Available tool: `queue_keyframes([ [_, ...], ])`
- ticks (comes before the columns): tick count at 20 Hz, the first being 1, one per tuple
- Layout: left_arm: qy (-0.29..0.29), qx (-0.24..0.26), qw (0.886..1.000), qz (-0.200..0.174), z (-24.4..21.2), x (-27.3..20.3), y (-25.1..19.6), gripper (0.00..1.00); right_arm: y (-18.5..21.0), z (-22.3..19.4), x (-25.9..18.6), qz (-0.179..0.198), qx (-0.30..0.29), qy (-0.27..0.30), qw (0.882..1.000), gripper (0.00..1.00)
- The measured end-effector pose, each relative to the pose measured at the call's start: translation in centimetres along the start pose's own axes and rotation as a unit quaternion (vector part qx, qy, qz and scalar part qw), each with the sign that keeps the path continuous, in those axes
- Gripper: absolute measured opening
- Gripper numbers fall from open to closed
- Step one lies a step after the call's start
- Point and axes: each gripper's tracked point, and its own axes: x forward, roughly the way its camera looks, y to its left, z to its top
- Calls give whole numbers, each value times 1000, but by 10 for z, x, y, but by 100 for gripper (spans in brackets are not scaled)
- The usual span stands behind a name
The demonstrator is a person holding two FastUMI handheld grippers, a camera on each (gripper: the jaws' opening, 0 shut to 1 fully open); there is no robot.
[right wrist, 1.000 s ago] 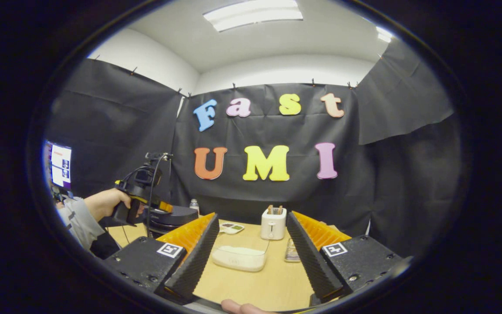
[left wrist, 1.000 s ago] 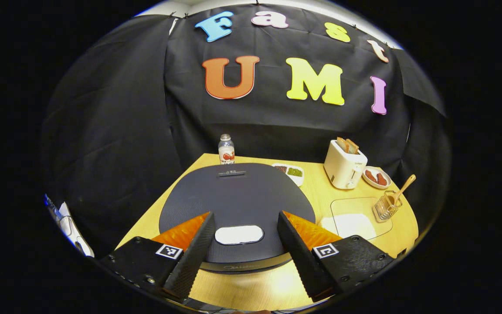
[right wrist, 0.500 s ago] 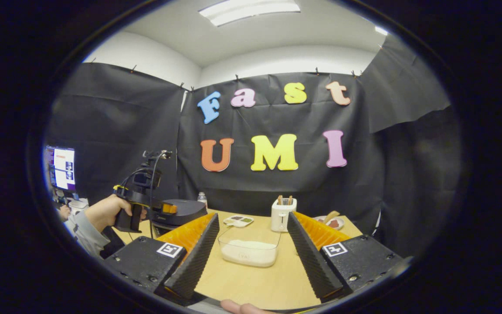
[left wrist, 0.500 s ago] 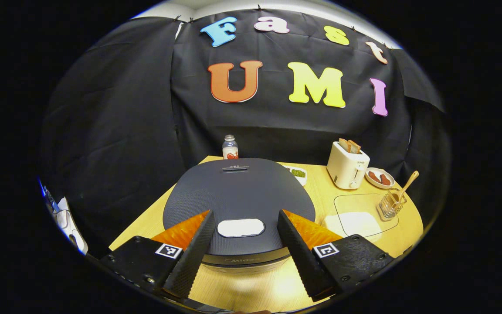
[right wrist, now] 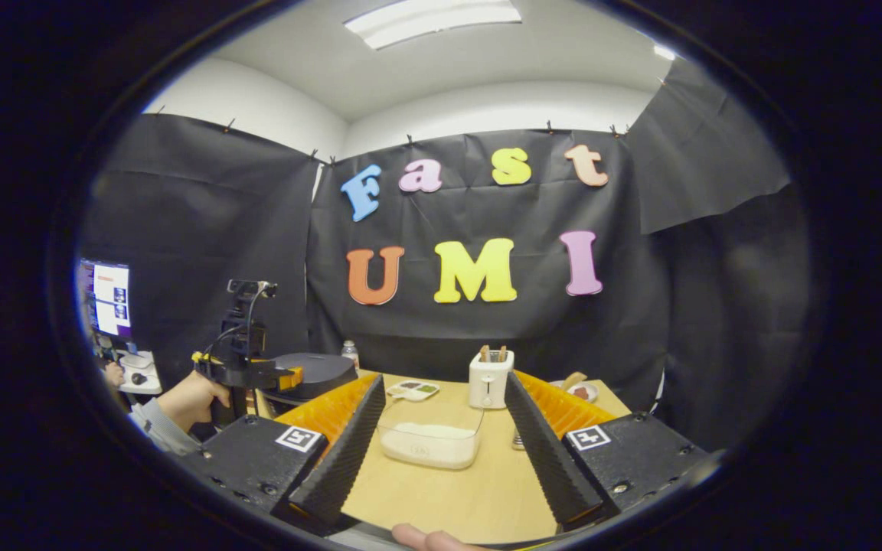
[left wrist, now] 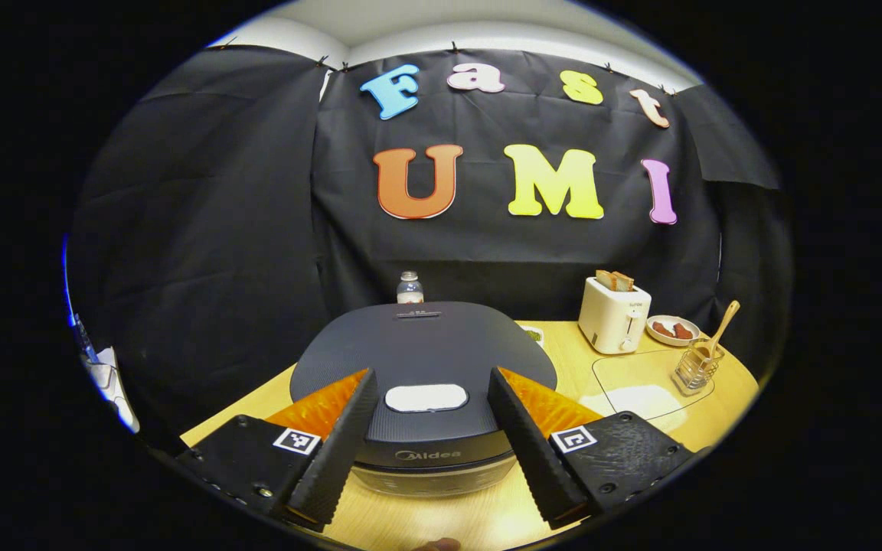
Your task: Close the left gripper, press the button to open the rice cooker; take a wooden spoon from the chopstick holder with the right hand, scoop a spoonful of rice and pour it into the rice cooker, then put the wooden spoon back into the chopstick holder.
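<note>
Above the rice cooker (left wrist: 422,367), left gripper (left wrist: 426,444) fingers spread.

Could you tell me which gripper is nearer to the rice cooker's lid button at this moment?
The left gripper: its open fingers frame the button on the rice cooker. The right gripper points at the rice container, well aside.

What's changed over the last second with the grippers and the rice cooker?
The left hand-held gripper has dropped lower and pulled back level, so the rice cooker now shows its front face, not just the lid. Its jaws are open as before, either side of the white button. The right hand-held gripper barely shifted, open over the rice container. Nothing grasped; lid shut.
</note>
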Motion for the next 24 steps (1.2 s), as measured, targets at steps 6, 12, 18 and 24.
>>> queue_keyframes([
  [6,-53,3,999,-4,-5,6,-1,95,-8,0,0,-13,10,0,1000,100],
  [12,-82,10,997,-9,-1,5,-4,95,-9,3,-1,-13,6,-3,1000,100],
  [18,-45,10,999,13,-2,-18,-7,95,-28,8,0,-37,18,-6,999,100],
  [24,-41,-2,999,-3,19,-64,-24,94,-38,10,0,-57,16,-5,998,100],
])
